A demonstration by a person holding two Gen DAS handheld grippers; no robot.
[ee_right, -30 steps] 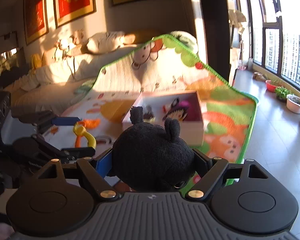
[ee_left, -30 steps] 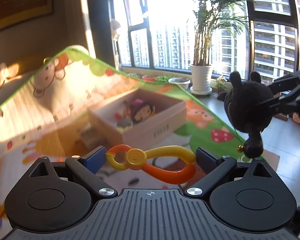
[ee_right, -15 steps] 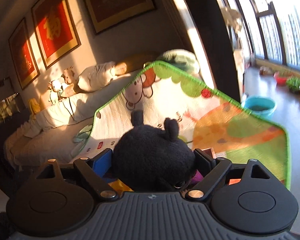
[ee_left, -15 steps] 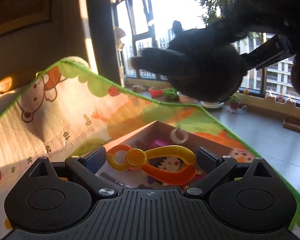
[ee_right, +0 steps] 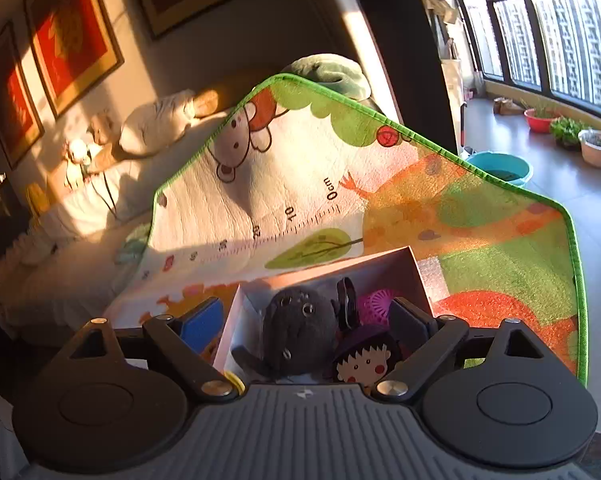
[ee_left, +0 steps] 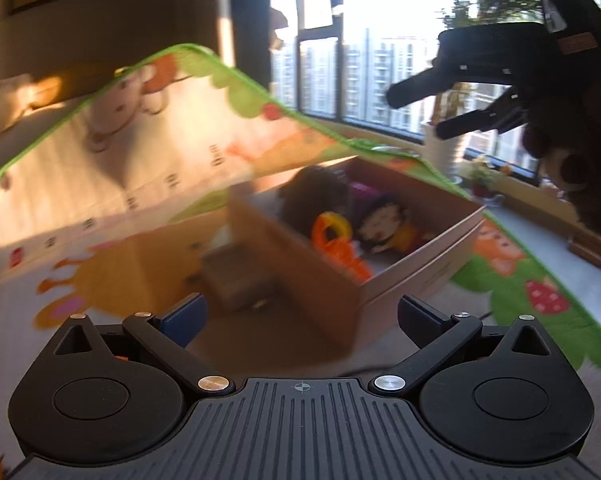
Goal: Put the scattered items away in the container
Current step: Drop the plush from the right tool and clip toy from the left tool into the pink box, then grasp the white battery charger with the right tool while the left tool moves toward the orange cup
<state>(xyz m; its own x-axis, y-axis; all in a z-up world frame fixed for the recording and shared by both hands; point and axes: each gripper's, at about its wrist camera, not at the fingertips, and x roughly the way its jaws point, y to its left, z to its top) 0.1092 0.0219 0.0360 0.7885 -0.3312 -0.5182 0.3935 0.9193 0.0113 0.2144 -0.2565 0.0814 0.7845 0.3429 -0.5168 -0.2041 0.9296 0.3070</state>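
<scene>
A cardboard box sits on the play mat and also shows in the right wrist view. Inside lie a black plush toy, an orange-and-yellow ring toy and a cartoon girl doll. The right wrist view shows the plush, the doll and a pink spiky ball. My left gripper is open and empty, in front of the box. My right gripper is open and empty, directly above the box; it also shows in the left wrist view.
A colourful play mat with a green border covers the floor. A sofa with cushions stands behind it. Plant pots and a teal basin line the window side. A small brown block lies left of the box.
Both grippers have opened. The black plush and the ring toy have dropped into the box. My left gripper has pulled back from over the box.
</scene>
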